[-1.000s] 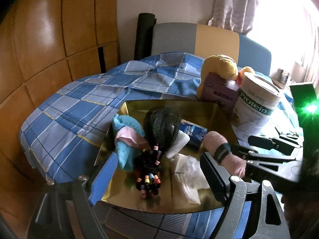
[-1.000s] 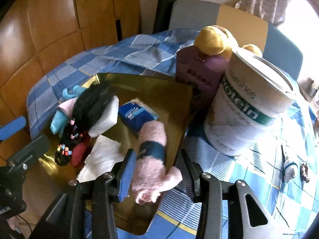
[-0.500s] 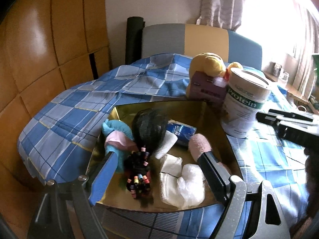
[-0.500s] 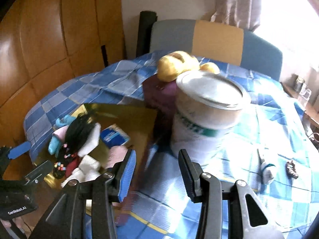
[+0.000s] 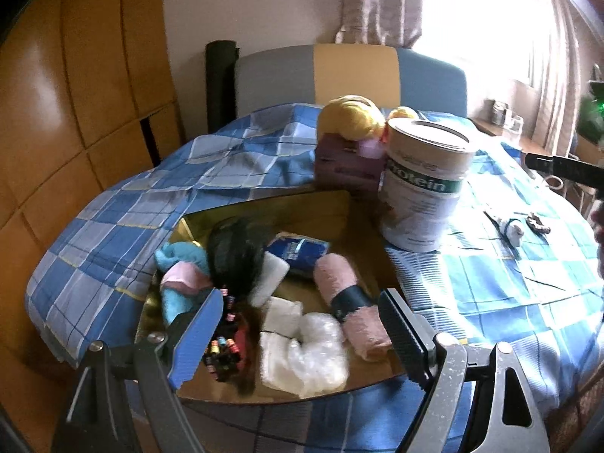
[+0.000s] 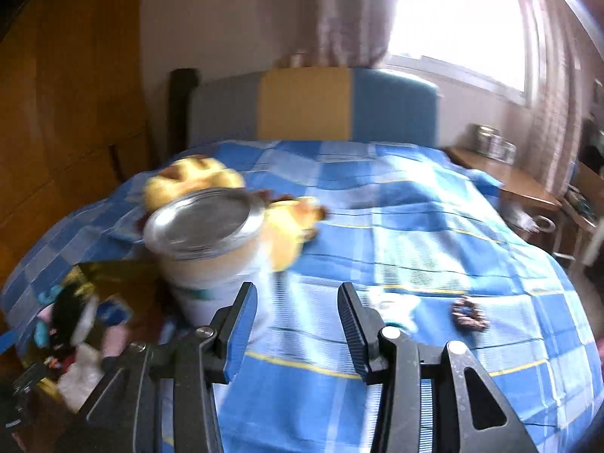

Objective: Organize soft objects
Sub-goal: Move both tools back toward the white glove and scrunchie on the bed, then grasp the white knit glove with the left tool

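Both claws gape empty: left claw [image 5: 298, 324] over the tray [image 5: 321, 207] of soft things, right claw [image 6: 298, 324] above the blanket [image 6: 434, 264].

The left gripper [image 5: 302, 324] is level and points forward, its jaws spread wide with nothing between them. Its left finger carries a blue pad [image 5: 196, 339]; its right finger is dark and ribbed. The right gripper [image 6: 298, 321] also has its jaws parted and holds nothing, and its own view is blurred. In the left wrist view, the right gripper [image 5: 566, 168] shows as a dark bar at the far right edge, well apart from the left one.
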A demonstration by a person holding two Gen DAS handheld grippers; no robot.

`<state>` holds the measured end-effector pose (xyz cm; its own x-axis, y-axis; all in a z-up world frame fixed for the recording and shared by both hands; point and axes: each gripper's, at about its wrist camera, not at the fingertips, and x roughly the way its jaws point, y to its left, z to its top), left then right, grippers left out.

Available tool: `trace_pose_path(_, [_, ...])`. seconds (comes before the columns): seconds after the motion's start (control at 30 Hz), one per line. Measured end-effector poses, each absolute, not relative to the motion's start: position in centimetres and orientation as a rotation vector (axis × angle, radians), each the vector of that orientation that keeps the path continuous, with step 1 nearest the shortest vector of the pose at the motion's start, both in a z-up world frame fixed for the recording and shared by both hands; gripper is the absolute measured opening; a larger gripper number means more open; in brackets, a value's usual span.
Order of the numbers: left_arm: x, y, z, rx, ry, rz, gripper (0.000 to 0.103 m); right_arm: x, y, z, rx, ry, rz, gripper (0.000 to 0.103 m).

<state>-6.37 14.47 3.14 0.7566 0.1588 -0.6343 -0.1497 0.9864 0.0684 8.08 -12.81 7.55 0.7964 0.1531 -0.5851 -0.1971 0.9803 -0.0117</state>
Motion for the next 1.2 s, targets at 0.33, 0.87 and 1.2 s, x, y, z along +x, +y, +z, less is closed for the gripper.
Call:
trace_pose_path(0.33, [-5.0,9.8,3.4,0.094,0.705,0.067,0.085,11.8,-24.0,4.8,0.001,0.635,-0.136,0.045])
trace_pose_path(0.87, [0.3,-0.4,1.9,0.160,0.800,-0.196,0.085,11.6,-34.5,1.2,0.439,0.743,-0.339,0.045])
trace_pose_path(1.2, [7.0,-7.2,-0.6,0.126,0.903,-0.339,0.080,11.4,-35.6,0.4,0.530,0.773,-0.344,0.045])
